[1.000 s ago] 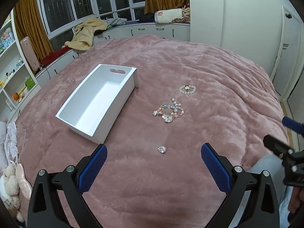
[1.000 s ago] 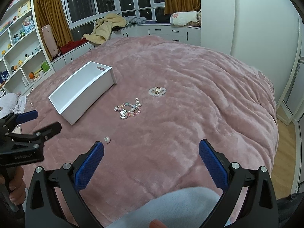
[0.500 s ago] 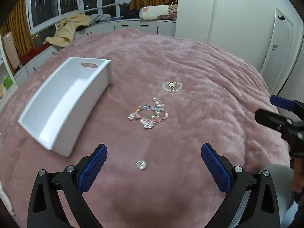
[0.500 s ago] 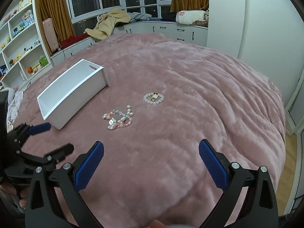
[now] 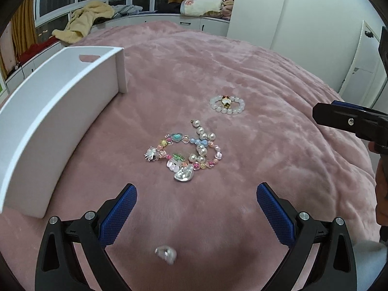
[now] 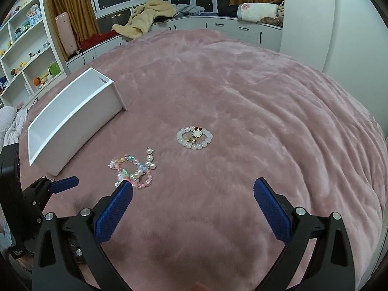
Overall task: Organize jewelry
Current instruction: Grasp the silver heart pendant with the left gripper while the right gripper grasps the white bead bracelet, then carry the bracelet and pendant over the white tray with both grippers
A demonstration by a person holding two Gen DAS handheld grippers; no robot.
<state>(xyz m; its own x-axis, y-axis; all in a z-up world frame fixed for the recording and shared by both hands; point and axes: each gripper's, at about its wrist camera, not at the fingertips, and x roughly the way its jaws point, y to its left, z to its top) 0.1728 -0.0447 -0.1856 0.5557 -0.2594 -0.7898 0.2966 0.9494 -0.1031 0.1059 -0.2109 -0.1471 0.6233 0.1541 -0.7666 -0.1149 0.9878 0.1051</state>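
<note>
On the pink bedspread lies a tangle of colourful bead and pearl bracelets [image 5: 186, 151] [image 6: 134, 171], with a white bead bracelet [image 5: 227, 104] [image 6: 194, 137] beyond it to the right. A small silver charm [image 5: 166, 254] lies low between my left gripper's fingers. An empty white box [image 5: 48, 123] [image 6: 72, 118] stands to the left. My left gripper [image 5: 196, 214] is open, just short of the tangle. My right gripper [image 6: 192, 212] is open, short of the white bracelet; its left finger covers the tangle's near edge.
The right gripper [image 5: 349, 121] enters the left wrist view at the right edge; the left gripper [image 6: 48, 189] shows at the lower left of the right wrist view. Shelves [image 6: 26, 55] stand far left, with a window bench holding a yellow blanket [image 6: 148, 14] behind.
Both grippers have moved forward and down toward the jewelry, which now looks much larger. The silver charm has slid from ahead of the left fingers to between them. Both stayed open.
</note>
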